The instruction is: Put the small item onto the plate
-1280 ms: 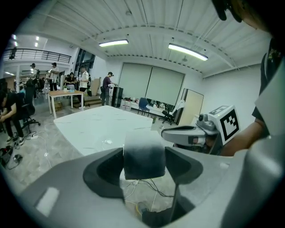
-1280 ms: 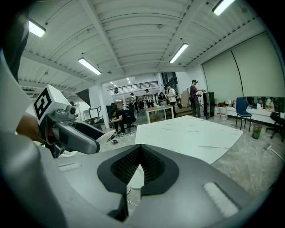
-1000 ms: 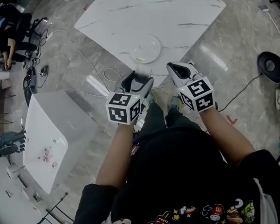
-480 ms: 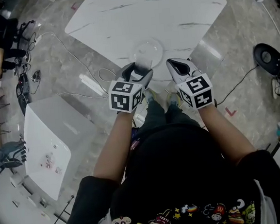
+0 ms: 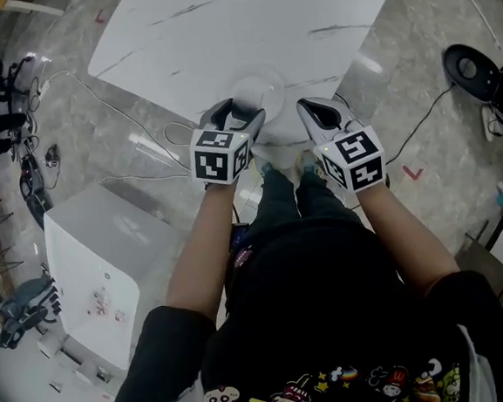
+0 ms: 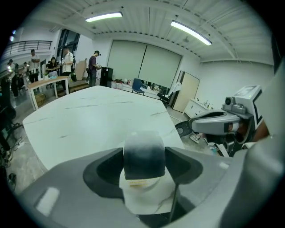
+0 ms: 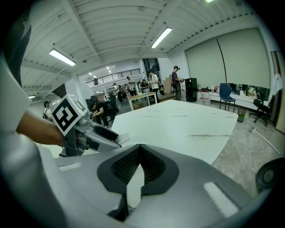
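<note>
Left gripper view looks along the left tool (image 6: pixel 144 152), whose two jaws are clamped on the small item (image 6: pixel 143 176). The item is white low down, dark grey at its top, with a yellowish label between. It stands upright between the jaws, above the white marble table (image 6: pixel 89 116).

In the head view this tool's tip lies at the near rim of the clear glass plate (image 5: pixel 257 86), which rests near the table's near edge. I cannot tell whether the item is above the plate or just short of it.

The right tool (image 7: pixel 139 147) is held level just beside the left one. Its jaws meet at the tips with nothing between them, leaving only a thin slit further back.
</note>
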The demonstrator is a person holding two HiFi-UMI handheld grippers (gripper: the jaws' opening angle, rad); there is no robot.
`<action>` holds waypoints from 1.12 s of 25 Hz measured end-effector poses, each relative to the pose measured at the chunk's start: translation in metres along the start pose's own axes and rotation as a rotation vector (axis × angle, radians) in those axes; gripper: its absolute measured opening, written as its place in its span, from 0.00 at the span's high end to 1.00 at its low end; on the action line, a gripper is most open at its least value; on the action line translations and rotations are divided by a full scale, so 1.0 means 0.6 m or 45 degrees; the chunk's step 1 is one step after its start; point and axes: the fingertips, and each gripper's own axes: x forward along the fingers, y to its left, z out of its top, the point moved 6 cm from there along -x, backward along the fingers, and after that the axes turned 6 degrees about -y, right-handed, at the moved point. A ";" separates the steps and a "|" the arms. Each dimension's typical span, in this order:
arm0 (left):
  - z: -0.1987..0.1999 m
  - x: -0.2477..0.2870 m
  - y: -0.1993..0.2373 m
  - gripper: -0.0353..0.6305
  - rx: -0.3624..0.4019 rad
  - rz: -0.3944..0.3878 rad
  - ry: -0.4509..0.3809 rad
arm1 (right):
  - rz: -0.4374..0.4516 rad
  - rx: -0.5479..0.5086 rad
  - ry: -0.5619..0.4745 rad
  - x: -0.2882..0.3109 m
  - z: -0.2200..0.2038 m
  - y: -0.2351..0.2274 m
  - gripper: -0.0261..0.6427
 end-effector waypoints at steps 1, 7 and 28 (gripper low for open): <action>-0.001 0.010 0.006 0.50 0.008 -0.005 0.009 | -0.008 0.008 0.005 0.003 -0.004 -0.002 0.93; -0.005 0.057 0.040 0.50 0.052 -0.018 0.055 | -0.047 0.053 0.021 0.018 -0.024 -0.011 0.93; 0.004 0.117 0.046 0.51 0.216 -0.049 0.173 | -0.102 0.135 0.019 0.030 -0.041 -0.035 0.93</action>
